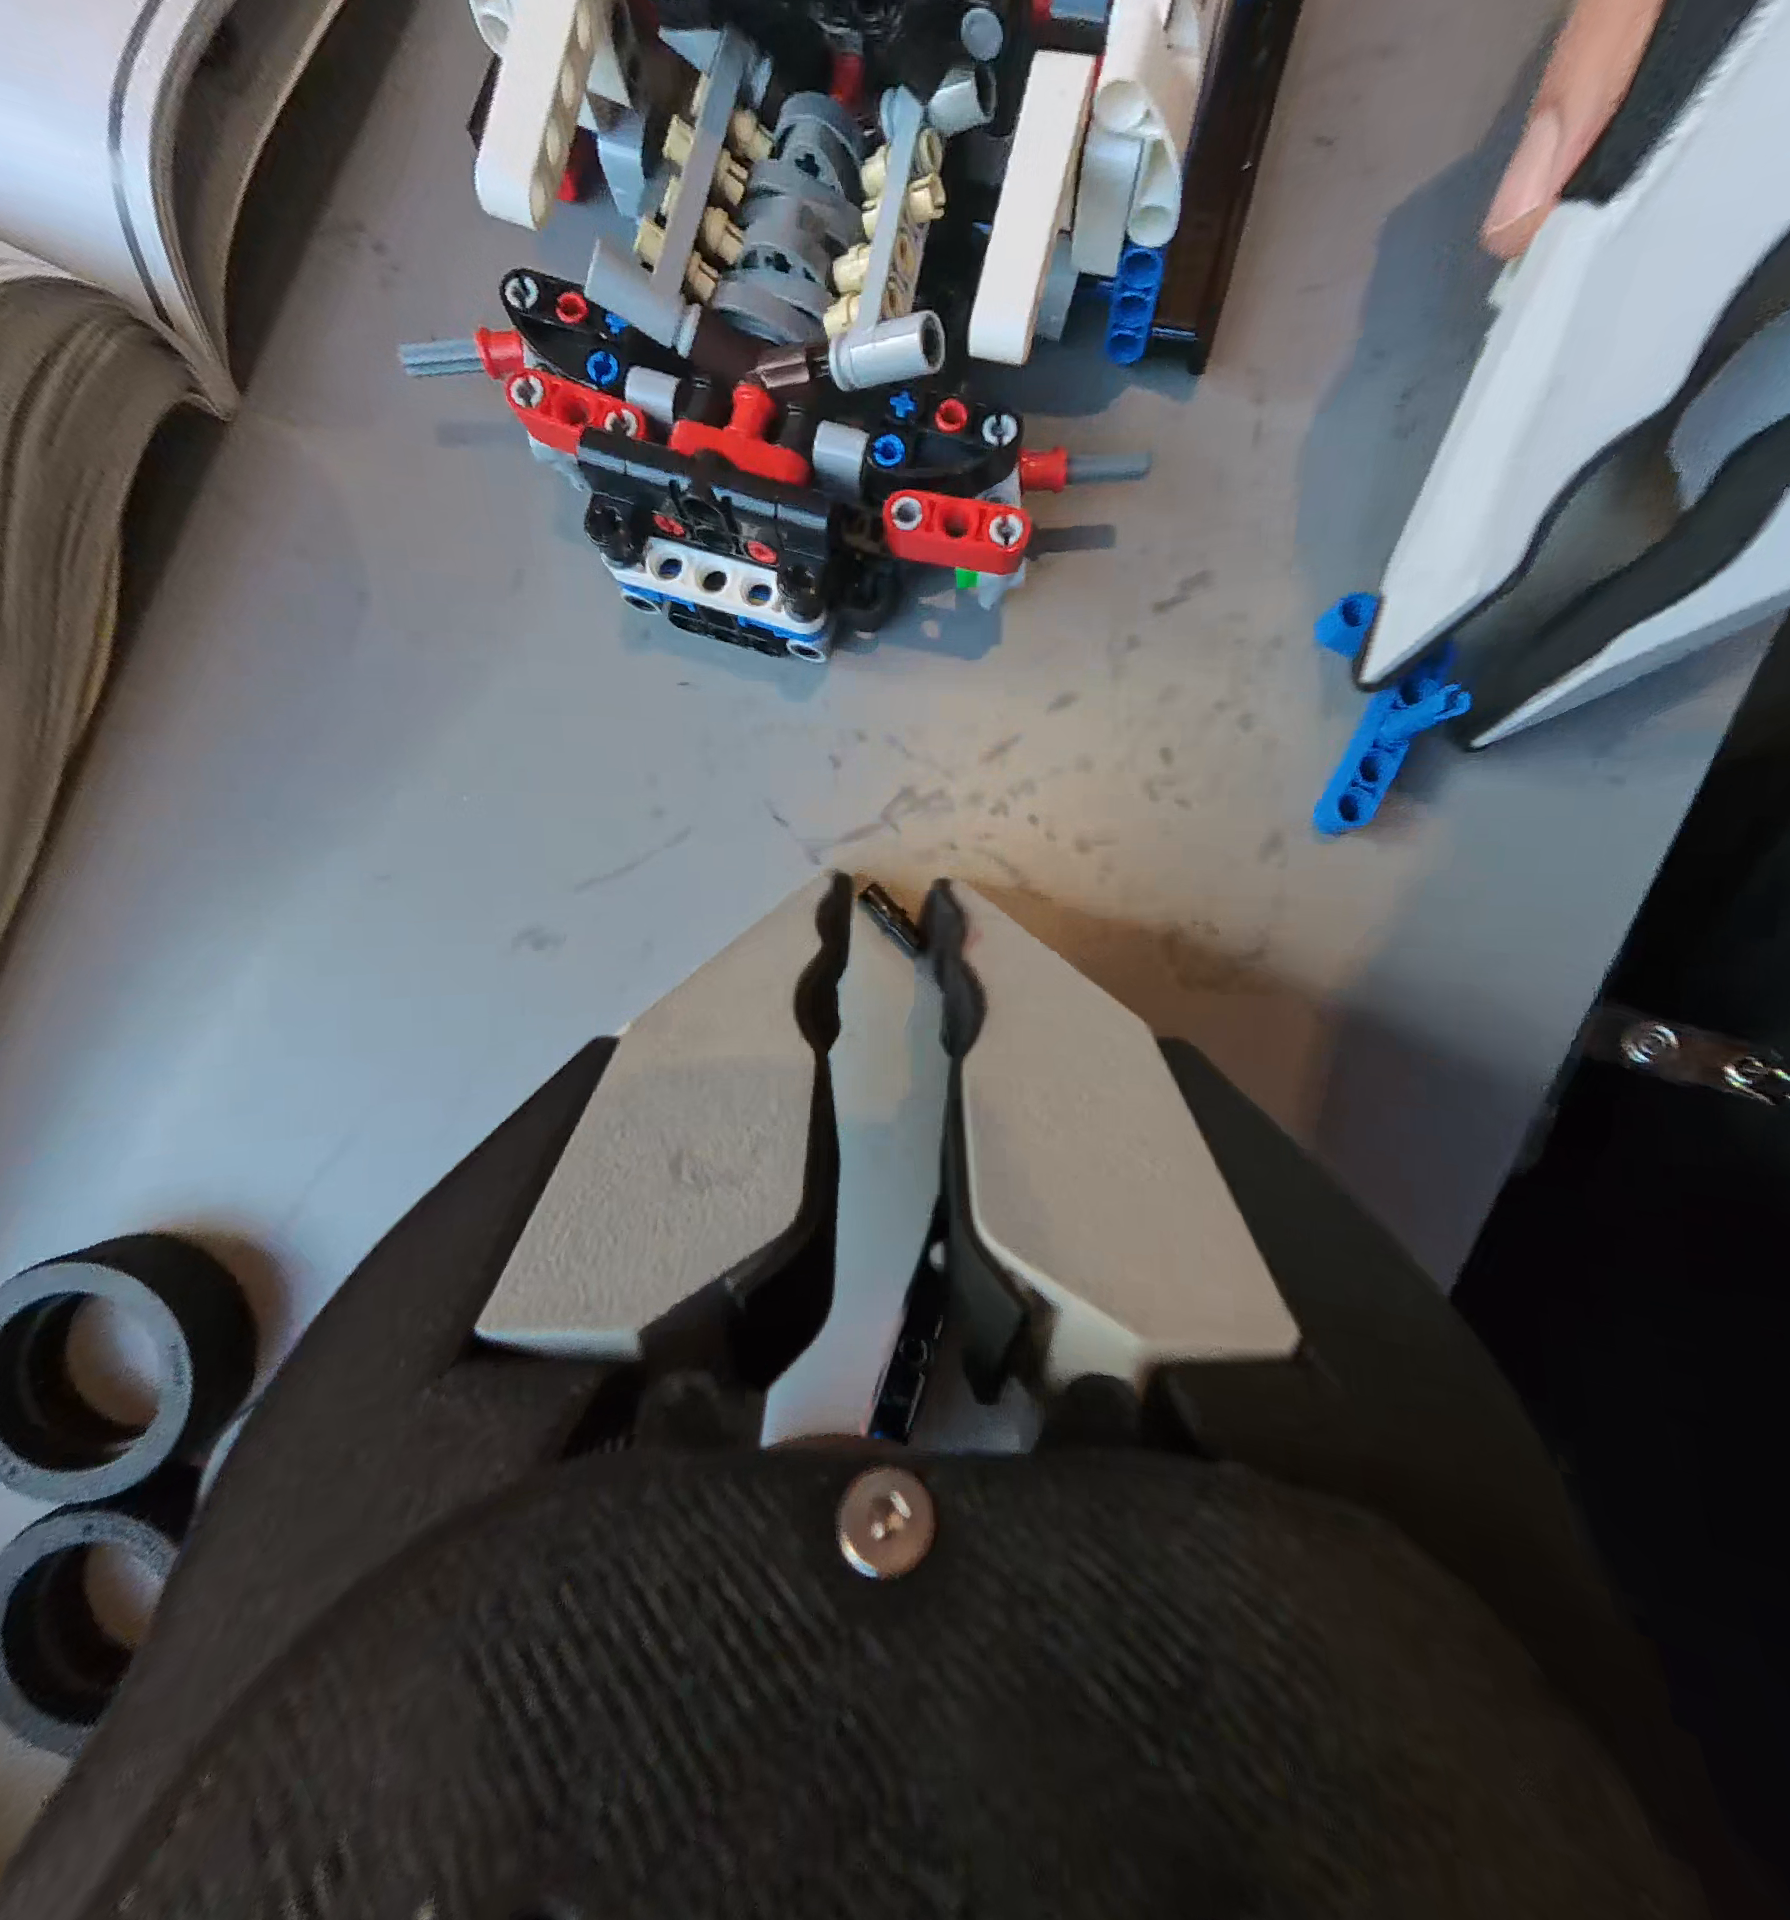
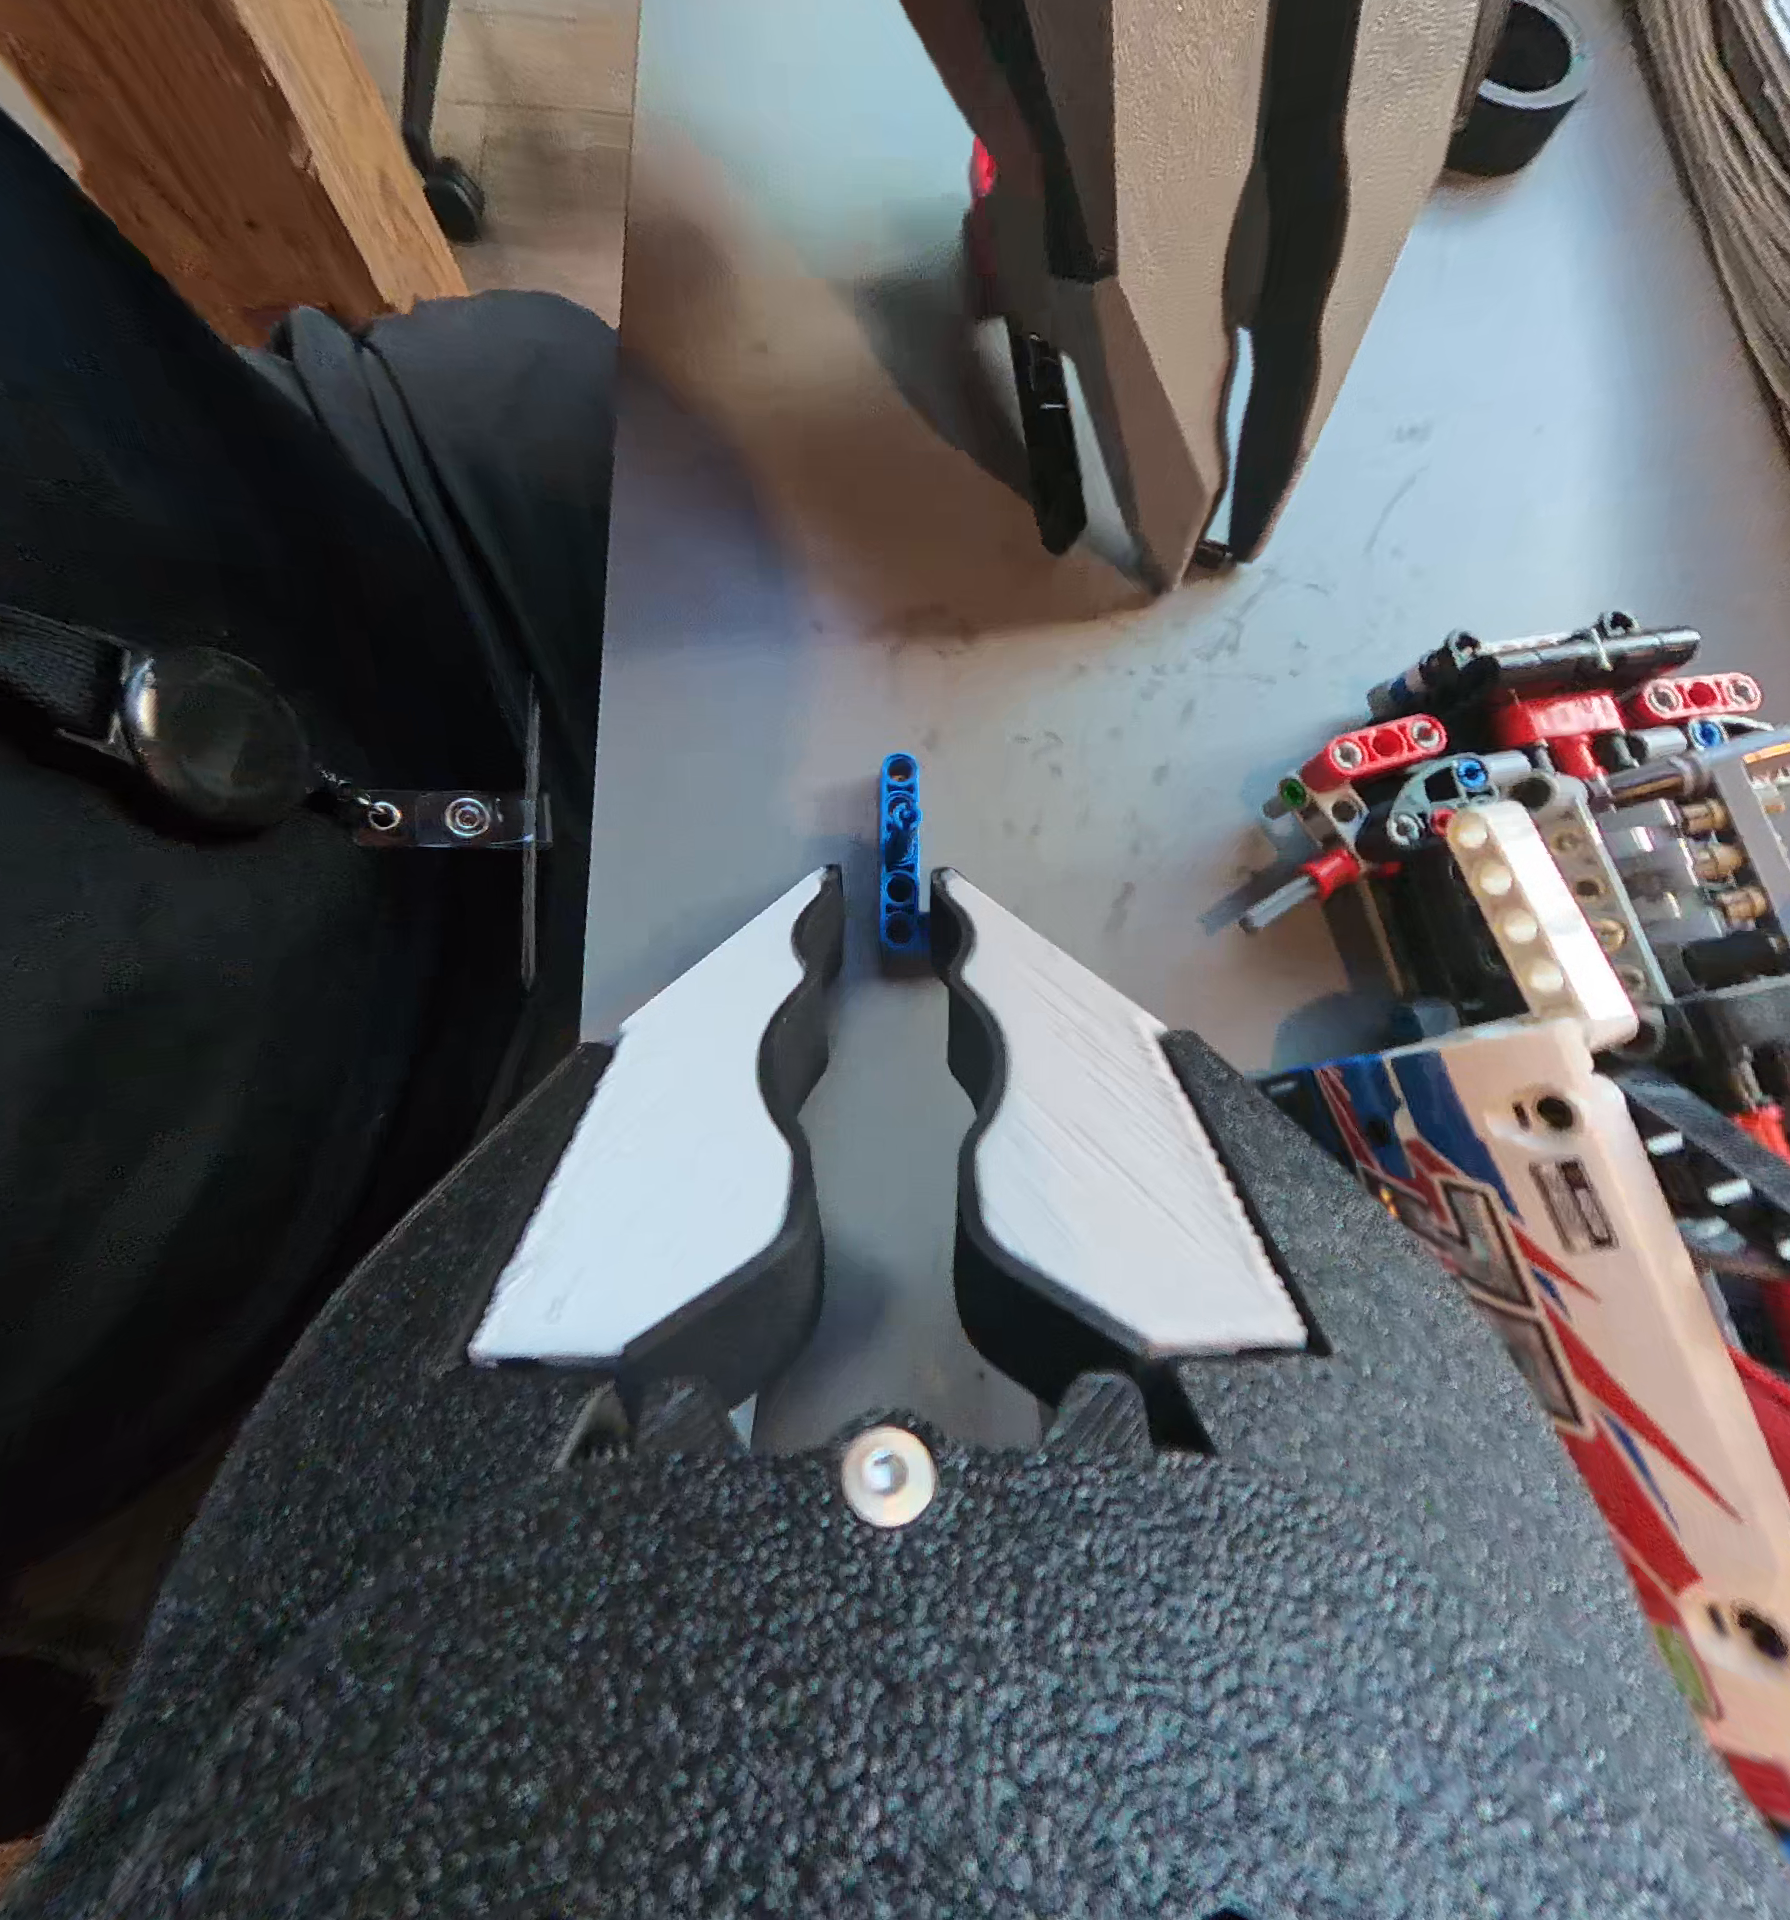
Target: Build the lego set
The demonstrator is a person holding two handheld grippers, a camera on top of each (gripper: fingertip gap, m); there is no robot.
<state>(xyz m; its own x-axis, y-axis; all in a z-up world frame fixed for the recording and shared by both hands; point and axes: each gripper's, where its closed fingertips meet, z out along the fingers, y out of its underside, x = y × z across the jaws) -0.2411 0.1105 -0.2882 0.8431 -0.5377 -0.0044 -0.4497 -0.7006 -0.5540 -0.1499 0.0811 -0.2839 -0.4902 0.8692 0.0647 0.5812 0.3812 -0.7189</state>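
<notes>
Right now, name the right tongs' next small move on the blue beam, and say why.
Probably close the right tongs on the blue beam. Its near end already sits between the open tips, lying on the grey table. The left tongs look closed on a small black pin, likely meant for that beam.

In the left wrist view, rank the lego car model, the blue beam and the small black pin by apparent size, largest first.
1. Lego car model, far the largest.
2. Blue beam, partly hidden by the right tool.
3. Small black pin, at the left tool's tips, smallest despite being nearest the camera.
</notes>
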